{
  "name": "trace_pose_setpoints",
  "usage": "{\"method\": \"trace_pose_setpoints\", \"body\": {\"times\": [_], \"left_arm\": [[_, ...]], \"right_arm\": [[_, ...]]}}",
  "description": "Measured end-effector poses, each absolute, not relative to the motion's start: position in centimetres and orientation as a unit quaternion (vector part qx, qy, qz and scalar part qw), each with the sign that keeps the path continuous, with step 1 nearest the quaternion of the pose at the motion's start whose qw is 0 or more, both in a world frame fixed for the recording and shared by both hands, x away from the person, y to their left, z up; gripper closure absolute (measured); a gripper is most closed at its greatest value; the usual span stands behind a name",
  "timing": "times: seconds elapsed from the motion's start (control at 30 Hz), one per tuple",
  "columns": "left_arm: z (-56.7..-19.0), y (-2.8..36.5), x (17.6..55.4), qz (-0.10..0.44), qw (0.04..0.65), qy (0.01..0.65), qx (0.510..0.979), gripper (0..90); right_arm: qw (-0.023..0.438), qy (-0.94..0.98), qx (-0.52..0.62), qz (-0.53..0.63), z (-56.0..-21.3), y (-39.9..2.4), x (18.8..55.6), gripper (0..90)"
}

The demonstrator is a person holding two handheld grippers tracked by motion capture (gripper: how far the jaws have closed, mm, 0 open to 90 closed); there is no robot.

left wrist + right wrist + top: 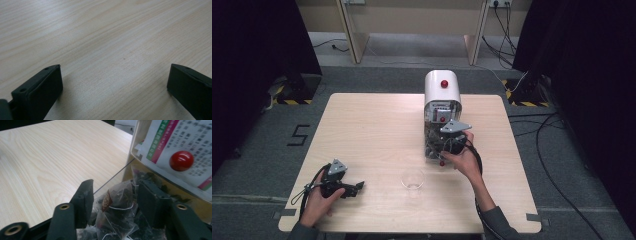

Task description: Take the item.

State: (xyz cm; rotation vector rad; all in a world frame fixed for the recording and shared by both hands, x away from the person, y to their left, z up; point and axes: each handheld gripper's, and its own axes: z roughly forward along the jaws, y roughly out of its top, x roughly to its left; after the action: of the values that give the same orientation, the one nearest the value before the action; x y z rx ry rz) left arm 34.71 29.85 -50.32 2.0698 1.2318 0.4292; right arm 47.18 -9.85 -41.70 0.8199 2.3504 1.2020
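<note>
Clear glass cup (pixel 413 178) on the wooden table (pixel 372 125), black cables (pixel 557 165) on the floor

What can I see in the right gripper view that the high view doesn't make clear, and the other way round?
The right gripper view shows close detail: a mesh tea bag with a dark paper tag sits between the two black jaws, and printed paper lies behind a red knob. The high view shows the whole layout: the white dispenser, an empty clear glass near the table's front edge, and the left gripper resting apart on the table. Both show the light wooden table and the right gripper at the dispenser's open tray.
</note>
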Motion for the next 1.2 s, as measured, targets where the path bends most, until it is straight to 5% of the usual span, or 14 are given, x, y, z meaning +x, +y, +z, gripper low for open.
{"method": "trace_pose_setpoints", "body": {"times": [0.37,0.63,1.2], "left_arm": [[-50.3,29.8,34.7,0.165,0.340,0.473,0.796,0.0],[-50.3,29.8,34.7,0.165,0.340,0.473,0.796,0.0],[-50.3,29.8,34.7,0.165,0.340,0.473,0.796,0.0]], "right_arm": [[0.186,0.842,0.298,0.410,-43.2,-9.1,48.3,52.8],[0.194,0.843,0.282,0.415,-43.5,-9.4,48.3,76.5],[0.211,0.824,0.250,0.462,-40.2,-10.4,46.2,77.9]]}}
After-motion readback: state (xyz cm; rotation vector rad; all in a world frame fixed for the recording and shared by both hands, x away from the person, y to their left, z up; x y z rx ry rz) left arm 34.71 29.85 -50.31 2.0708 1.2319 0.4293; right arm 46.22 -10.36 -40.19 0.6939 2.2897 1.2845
